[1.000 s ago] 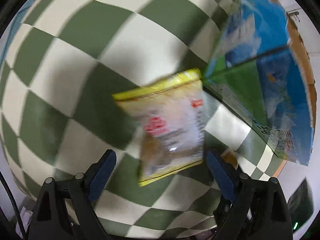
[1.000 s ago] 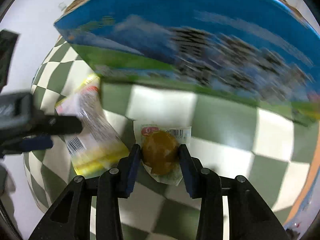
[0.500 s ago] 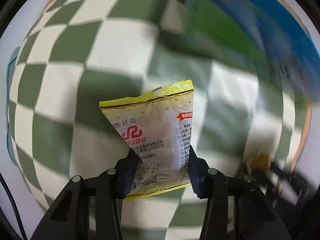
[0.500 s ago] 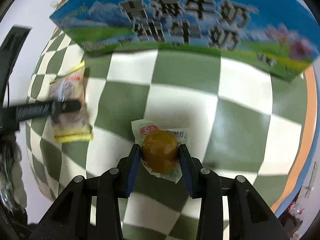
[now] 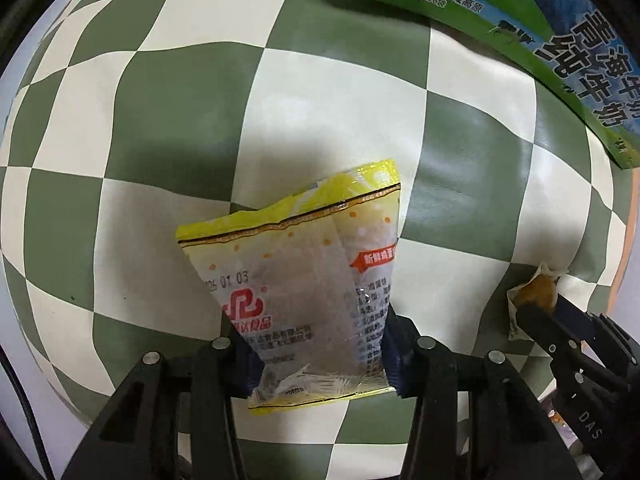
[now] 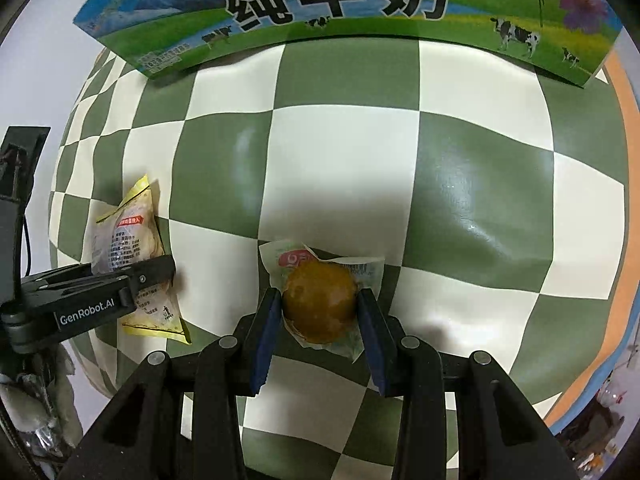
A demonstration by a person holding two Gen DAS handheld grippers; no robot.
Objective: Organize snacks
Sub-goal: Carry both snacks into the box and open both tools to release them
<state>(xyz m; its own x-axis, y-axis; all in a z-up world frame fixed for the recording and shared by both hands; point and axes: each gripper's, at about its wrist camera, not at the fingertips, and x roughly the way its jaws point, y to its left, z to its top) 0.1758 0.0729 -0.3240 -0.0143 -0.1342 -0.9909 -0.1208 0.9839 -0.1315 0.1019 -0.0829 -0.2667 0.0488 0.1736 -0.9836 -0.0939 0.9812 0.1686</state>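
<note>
My left gripper (image 5: 316, 356) is shut on a yellow-edged clear snack packet (image 5: 304, 280) with red print, held over the checked tablecloth (image 5: 160, 120). The same packet (image 6: 128, 256) and left gripper (image 6: 152, 276) show at the left of the right wrist view. My right gripper (image 6: 320, 312) is shut on a round brown bun in a clear wrapper (image 6: 320, 300). That bun (image 5: 536, 292) and the right gripper (image 5: 560, 320) appear at the right edge of the left wrist view.
A blue and green milk carton box (image 6: 340, 12) stands at the far side of the table, also seen in the left wrist view (image 5: 520, 28). The orange table edge (image 6: 628, 128) runs along the right. Clutter (image 6: 36, 400) lies beyond the left edge.
My left gripper closed on the snack packet, which lay loose a second ago, and lifted it. My right gripper kept its hold on the bun and drew back from the box.
</note>
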